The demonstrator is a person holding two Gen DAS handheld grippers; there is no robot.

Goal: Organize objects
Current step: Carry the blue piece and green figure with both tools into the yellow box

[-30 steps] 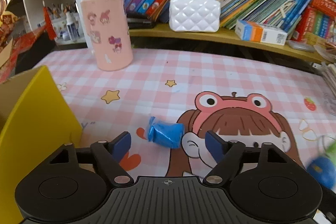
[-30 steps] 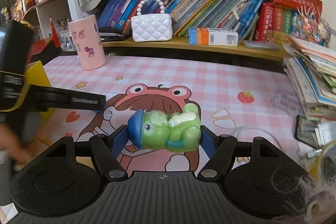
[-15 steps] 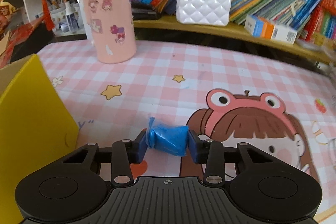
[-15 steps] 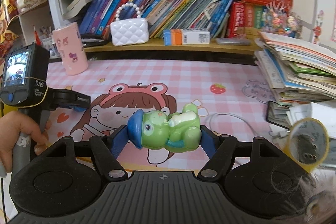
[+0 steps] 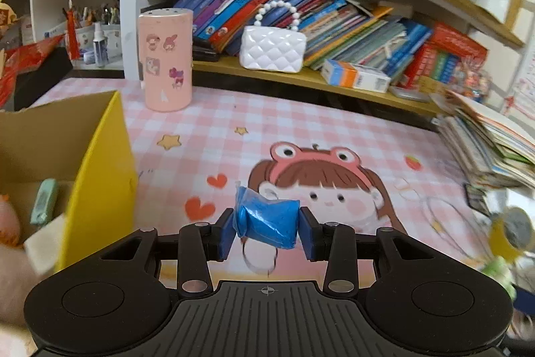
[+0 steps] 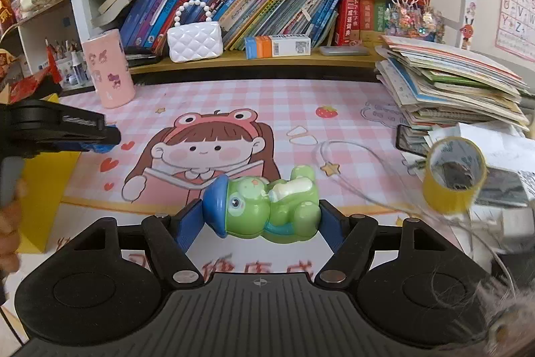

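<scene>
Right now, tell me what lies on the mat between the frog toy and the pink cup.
Only bare mat: between the frog toy in the right tool and the pink cup lies its printed cartoon girl, per the right wrist view.

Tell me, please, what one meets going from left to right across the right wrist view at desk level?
left gripper → pink sticker cup → green frog toy held in the right gripper → yellow tape roll.
</scene>
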